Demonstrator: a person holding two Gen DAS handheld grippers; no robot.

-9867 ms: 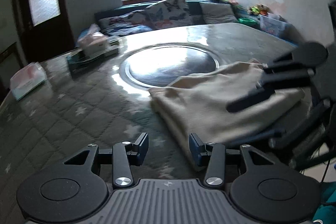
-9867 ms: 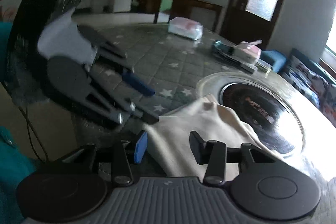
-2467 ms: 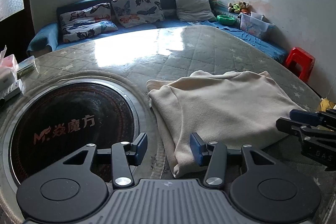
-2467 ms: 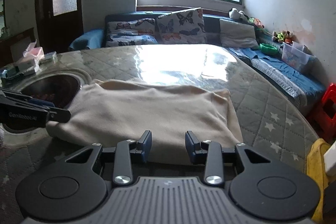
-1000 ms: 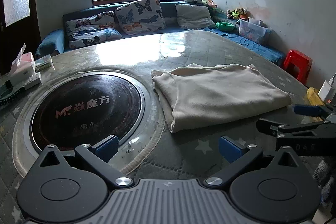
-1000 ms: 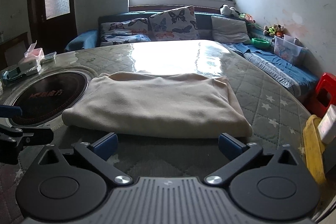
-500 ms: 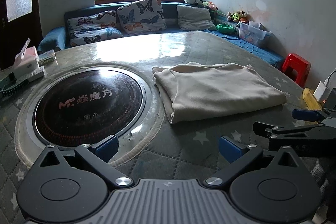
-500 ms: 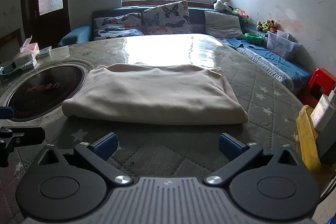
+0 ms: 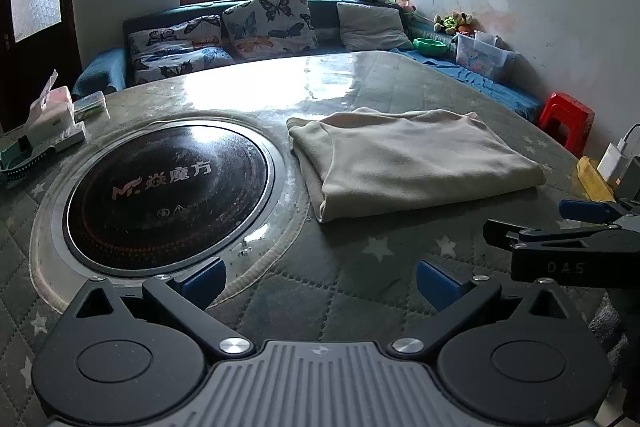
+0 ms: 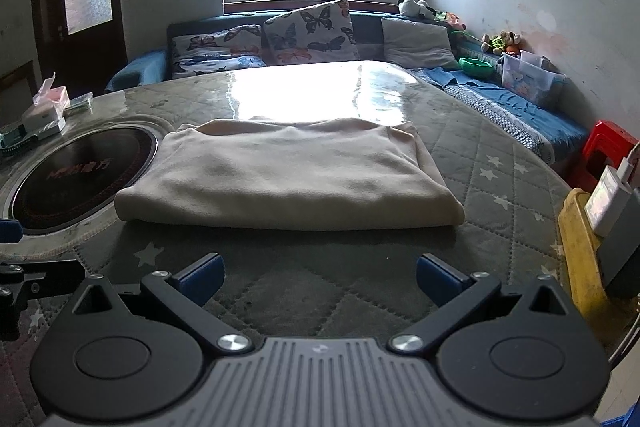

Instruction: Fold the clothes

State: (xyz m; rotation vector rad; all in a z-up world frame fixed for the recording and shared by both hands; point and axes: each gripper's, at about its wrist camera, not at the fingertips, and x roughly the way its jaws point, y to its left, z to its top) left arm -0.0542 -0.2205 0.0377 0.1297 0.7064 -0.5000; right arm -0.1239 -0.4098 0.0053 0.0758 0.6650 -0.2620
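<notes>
A cream garment point(image 9: 408, 163) lies folded into a flat rectangle on the round quilted table point(image 9: 352, 279), right of the black inset disc point(image 9: 168, 187). It also shows in the right wrist view point(image 10: 288, 175). My left gripper point(image 9: 320, 279) is open and empty, held back from the garment near the table's front. My right gripper point(image 10: 320, 277) is open and empty, just short of the garment's near folded edge. The right gripper also shows at the right edge of the left wrist view point(image 9: 560, 231).
Tissue boxes and small items point(image 9: 48, 119) sit at the table's left. A yellow object with a charger point(image 10: 580, 239) stands at the right edge. A sofa with cushions point(image 10: 304, 35), a red stool point(image 9: 566, 119) and a storage box point(image 10: 528, 75) lie beyond.
Both grippers opened about a second ago and have since drawn back from the folded garment, which lies still on the table.
</notes>
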